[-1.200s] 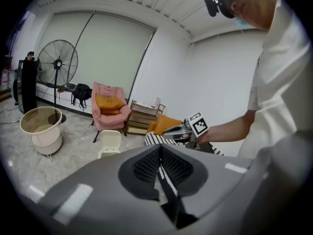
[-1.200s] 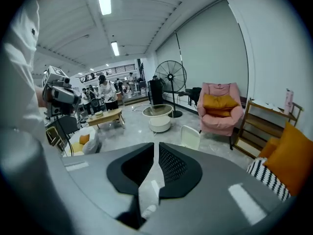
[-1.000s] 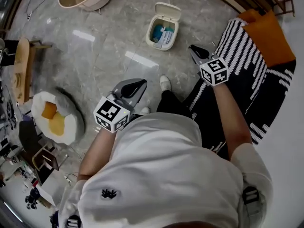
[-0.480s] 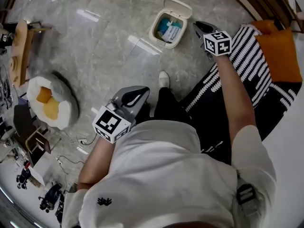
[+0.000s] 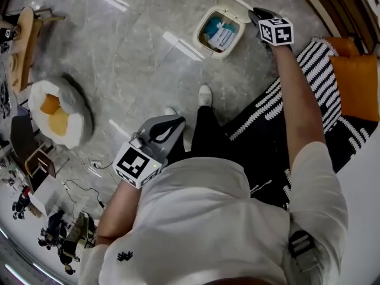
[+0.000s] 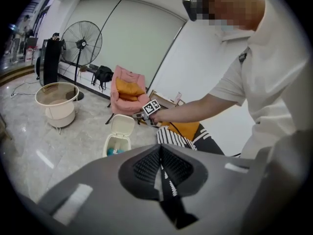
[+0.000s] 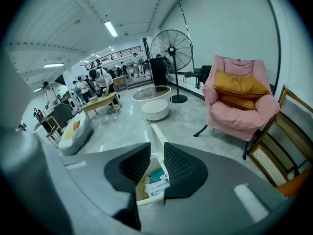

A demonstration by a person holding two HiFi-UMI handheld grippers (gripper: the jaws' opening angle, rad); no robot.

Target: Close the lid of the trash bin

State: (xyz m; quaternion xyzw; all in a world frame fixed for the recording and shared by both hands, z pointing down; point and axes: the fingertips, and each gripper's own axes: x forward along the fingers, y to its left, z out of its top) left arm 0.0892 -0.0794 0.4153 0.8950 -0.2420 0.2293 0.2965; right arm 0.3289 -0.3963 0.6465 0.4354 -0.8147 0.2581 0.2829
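Head view: stretching the right gripper [image 5: 259, 15] out to just beside the raised lid [image 5: 236, 3] of the trash bin [image 5: 200, 33] on the grey floor [image 5: 148, 58], nearer than a second ago, when hanging over the striped rug [image 5: 317, 64]. Keeping the left gripper [image 5: 170, 125] low by the body, as before.

Left gripper view: pressing the jaws together on nothing, facing the open bin ahead.

Right gripper view: holding the jaws apart and empty, framing the bin with its lid upright and papers inside.
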